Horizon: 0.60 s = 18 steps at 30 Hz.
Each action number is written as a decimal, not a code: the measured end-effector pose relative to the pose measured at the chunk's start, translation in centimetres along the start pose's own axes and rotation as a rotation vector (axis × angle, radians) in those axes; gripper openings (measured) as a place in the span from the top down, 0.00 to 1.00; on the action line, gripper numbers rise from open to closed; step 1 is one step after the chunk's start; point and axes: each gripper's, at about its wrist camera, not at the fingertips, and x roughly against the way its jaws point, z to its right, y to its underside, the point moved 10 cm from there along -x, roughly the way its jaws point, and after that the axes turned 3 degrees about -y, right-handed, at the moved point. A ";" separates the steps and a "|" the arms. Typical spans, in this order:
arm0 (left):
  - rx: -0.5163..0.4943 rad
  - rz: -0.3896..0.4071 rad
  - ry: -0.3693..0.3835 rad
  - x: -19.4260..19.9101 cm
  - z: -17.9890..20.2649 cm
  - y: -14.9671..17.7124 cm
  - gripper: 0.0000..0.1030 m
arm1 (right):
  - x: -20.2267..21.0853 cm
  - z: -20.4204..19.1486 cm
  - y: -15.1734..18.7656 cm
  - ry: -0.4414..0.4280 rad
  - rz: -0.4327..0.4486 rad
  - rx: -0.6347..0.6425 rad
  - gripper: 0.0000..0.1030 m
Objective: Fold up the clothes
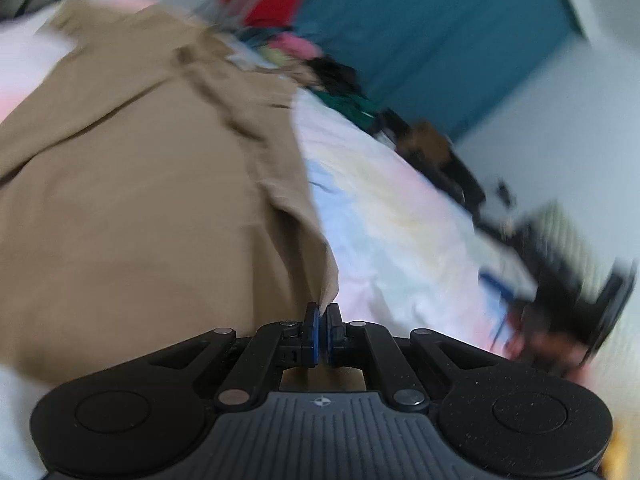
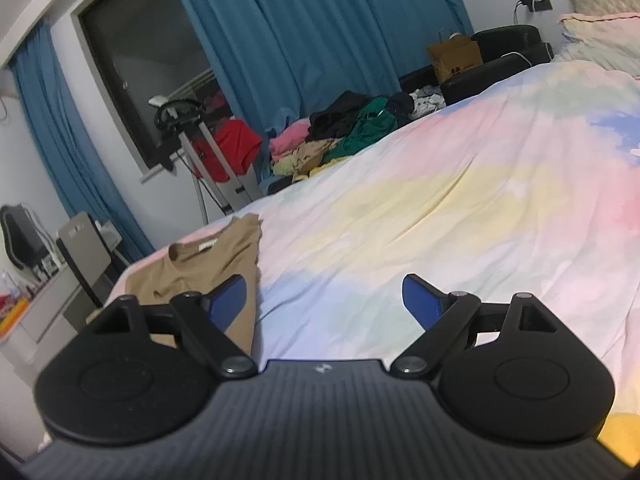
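Note:
A tan T-shirt lies spread on the pastel bedspread and fills the left half of the blurred left wrist view. Its near right corner hangs down into my left gripper, whose blue pads are shut on that fabric. In the right wrist view the same tan T-shirt lies at the left edge of the bedspread, collar away from me. My right gripper stands open just right of the shirt's edge, with nothing between its fingers and its left finger over the shirt.
A heap of mixed clothes lies at the bed's far edge before blue curtains. A stand with a red garment is at the left. A cardboard box, a black sofa and a pillow are at the back right.

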 end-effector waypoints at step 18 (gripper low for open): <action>0.012 -0.063 -0.258 1.0 -7.5 -0.4 0.49 | -1.0 -6.5 3.9 -0.087 -0.093 0.176 0.16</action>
